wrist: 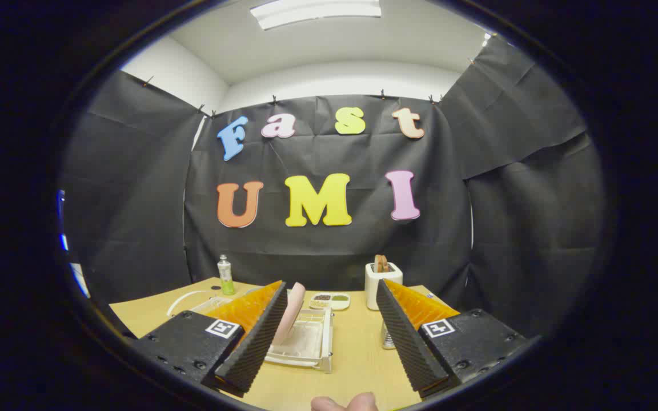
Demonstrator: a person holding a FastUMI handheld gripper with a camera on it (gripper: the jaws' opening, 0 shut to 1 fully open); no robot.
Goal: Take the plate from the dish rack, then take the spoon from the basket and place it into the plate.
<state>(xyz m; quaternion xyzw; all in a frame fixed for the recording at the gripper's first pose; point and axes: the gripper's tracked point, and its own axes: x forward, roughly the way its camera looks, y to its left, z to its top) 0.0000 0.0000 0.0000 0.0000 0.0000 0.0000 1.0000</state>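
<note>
Jaws wide apart, nothing held. Pink plate upright in dish rack, just beside left finger. Best shifted left to straddle the rim before closing.

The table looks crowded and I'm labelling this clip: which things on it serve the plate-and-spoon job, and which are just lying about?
For the job:
- pink plate, standing upright in the white dish rack
- gripper, fingers open, holding nothing

Lying about:
- green bottle
- white toaster
- small two-part dish

No basket or spoon can be made out with certainty.
</note>
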